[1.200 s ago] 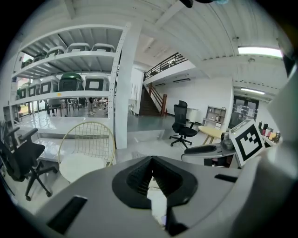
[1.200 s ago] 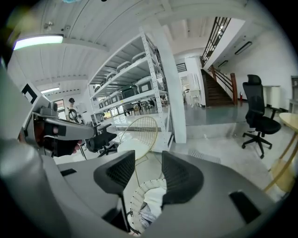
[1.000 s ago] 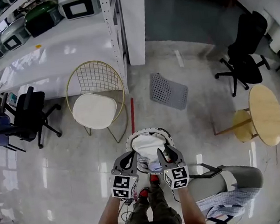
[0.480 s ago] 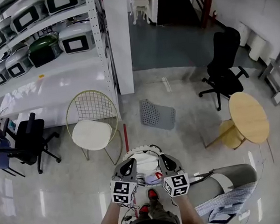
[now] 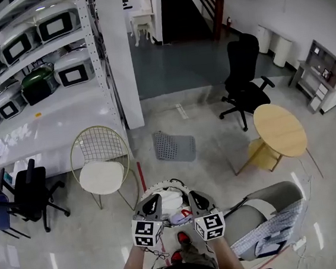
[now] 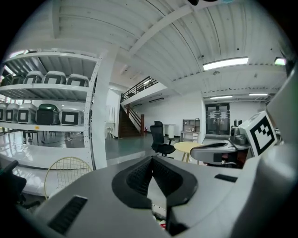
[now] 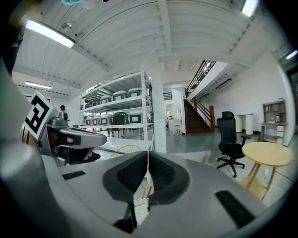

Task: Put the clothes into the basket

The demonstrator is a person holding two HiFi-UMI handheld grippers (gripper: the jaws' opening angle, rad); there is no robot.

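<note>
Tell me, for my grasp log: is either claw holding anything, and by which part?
Nothing is held. The left claw and right claw are shut on nothing, the right having just closed; the clothes lie in the basket.

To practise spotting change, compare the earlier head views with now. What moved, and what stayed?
The left tool and right tool rose away from the basket; the right tool's jaws have just been closing on nothing. The white clothes stayed in the basket.

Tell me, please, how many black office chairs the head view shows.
2 black office chairs: one by the round table, upper right; one at left, below the shelves. Others may be hidden.
</note>
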